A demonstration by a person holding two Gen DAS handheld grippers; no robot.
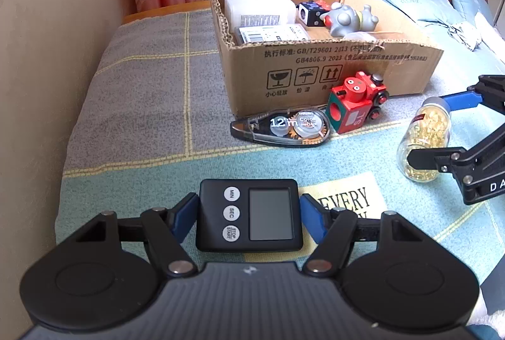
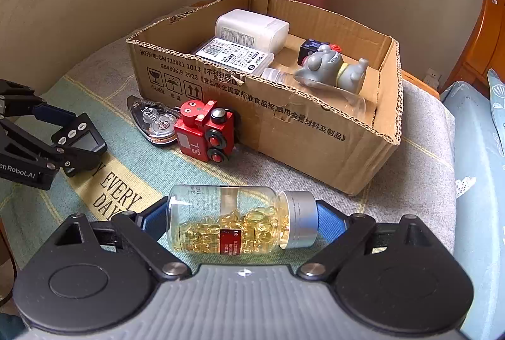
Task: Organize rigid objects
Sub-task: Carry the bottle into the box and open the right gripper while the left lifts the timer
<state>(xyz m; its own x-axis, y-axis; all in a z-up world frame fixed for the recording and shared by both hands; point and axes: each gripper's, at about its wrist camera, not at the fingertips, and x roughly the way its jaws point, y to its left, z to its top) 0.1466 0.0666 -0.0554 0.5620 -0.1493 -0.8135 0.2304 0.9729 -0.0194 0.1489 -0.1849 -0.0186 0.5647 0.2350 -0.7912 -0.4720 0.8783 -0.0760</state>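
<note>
Your left gripper [image 1: 249, 215] clamps the black square timer [image 1: 249, 215] marked MIN, SEC, STOP/START. Your right gripper [image 2: 241, 221] pinches the clear capsule bottle [image 2: 227, 221] end to end on the bedspread [image 1: 142, 106], near the printed cardboard box [image 2: 315, 131] holding a white jar [image 2: 252, 27] and grey toy [image 2: 334, 68].

left gripper [image 1: 249, 218]: black linkage arms, blue pads, silver rivets, round black discs, ribbed dark body | right gripper [image 2: 241, 218]: same build, ribbed grey body, white lettering on side
</note>
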